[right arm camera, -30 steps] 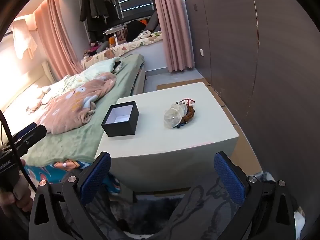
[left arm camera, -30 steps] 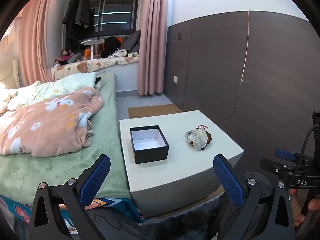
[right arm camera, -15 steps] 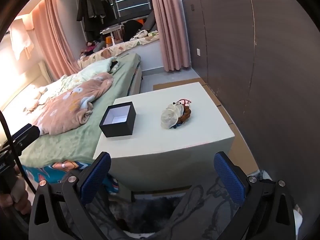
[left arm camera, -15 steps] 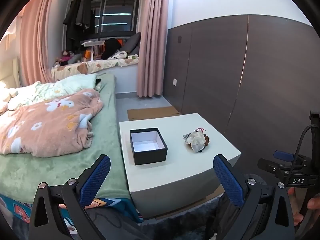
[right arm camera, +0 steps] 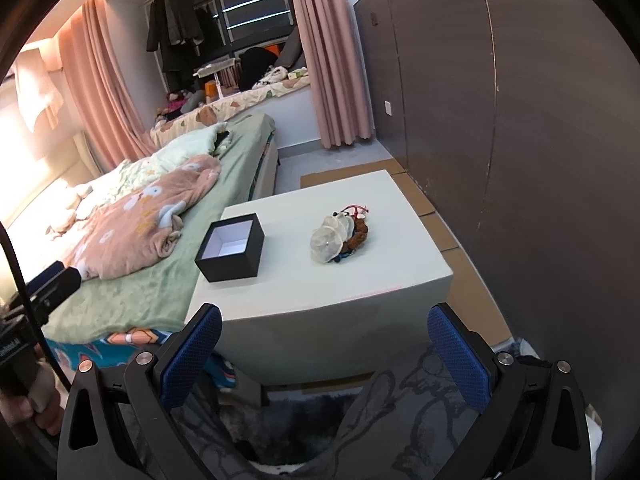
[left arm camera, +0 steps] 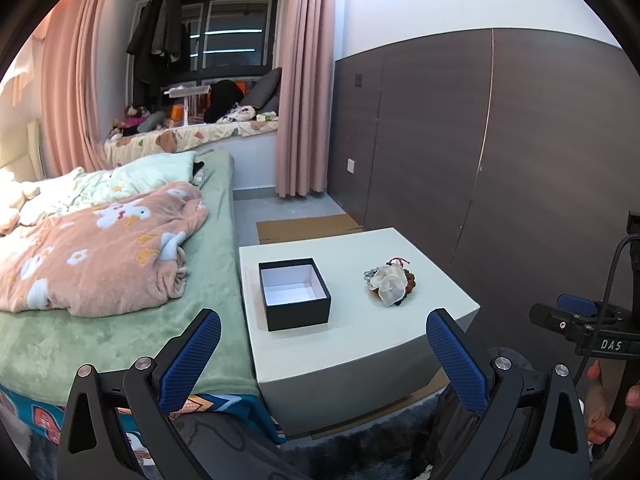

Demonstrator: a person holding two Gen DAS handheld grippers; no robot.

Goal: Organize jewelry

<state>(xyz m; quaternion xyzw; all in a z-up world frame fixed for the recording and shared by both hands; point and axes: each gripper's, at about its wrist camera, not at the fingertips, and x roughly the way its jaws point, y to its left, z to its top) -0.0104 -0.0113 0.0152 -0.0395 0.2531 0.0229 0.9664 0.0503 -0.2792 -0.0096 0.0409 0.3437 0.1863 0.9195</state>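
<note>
Black cardboard box, square, white-lined and lidless [left arm camera: 294, 294], sits empty on the left part of a pale, blocky bedside table [left arm camera: 360, 344], w/ nothing yet packed: the task looks barely begun. Just left of the table, a green-covered bed w/ a pink floral blanket [left arm camera: 100, 248]. To the box's right, apart from it, lies the jewelry heap – translucent white shell-like petals over a brown beaded bracelet, w/ a red cord and a silvery chain [left arm camera: 390, 286] – still in one tangled pile on the tabletop. All sorting and boxing remains, by the look of it. Left gripper, black-framed w/ blue textured pads [left arm camera: 324, 344], hangs low at the table's near edge, tongs wide apart, holding nothing, aimed roughly btwn box and heap. Right gripper, same build [right arm camera: 324, 344], likewise spread and empty, is held short of the table's front face, pointed toward the heap [right arm camera: 340, 236]; neither touches anything.
</note>
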